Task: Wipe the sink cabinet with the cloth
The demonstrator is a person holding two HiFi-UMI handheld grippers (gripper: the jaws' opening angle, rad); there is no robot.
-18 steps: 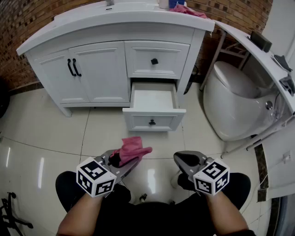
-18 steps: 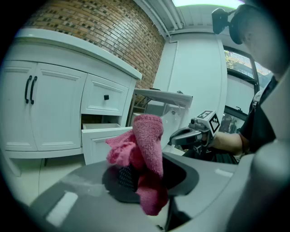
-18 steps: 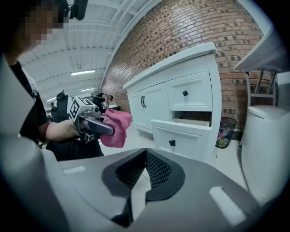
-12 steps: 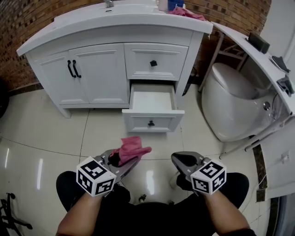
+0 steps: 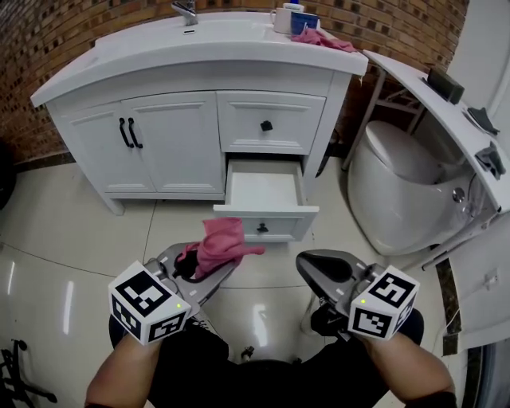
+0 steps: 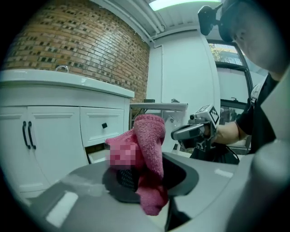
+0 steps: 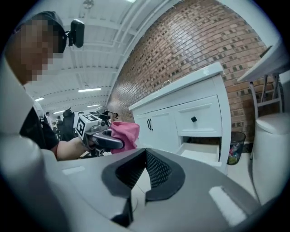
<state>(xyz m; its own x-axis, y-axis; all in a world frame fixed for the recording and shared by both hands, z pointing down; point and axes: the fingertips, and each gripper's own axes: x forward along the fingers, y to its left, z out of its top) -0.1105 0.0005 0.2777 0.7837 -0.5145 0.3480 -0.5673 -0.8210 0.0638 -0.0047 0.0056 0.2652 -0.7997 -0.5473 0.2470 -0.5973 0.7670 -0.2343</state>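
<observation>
The white sink cabinet (image 5: 171, 139) stands ahead against the brick wall, its lower right drawer (image 5: 264, 209) pulled open. A pink cloth (image 5: 217, 244) is bunched in my left gripper (image 5: 198, 269), which is shut on it below and in front of the drawer. In the left gripper view the cloth (image 6: 147, 154) fills the jaws, with the cabinet (image 6: 59, 131) behind. My right gripper (image 5: 323, 271) hangs level to the right of it, jaws shut and empty. In the right gripper view the cabinet (image 7: 181, 122) lies ahead and the left gripper (image 7: 106, 140) with the cloth (image 7: 124, 133) shows to the left.
A second pink cloth (image 5: 325, 37) and small containers (image 5: 291, 17) lie on the cabinet top by the tap (image 5: 185, 10). A white toilet (image 5: 402, 187) stands to the right under a white shelf (image 5: 446, 100). A bin (image 7: 234, 147) sits beside the cabinet. Glossy tile floor (image 5: 72, 231) below.
Both grippers have come a little lower and nearer in the view, the left one further left; the cloth stays gripped. The view has tipped, showing more of the cabinet top.
</observation>
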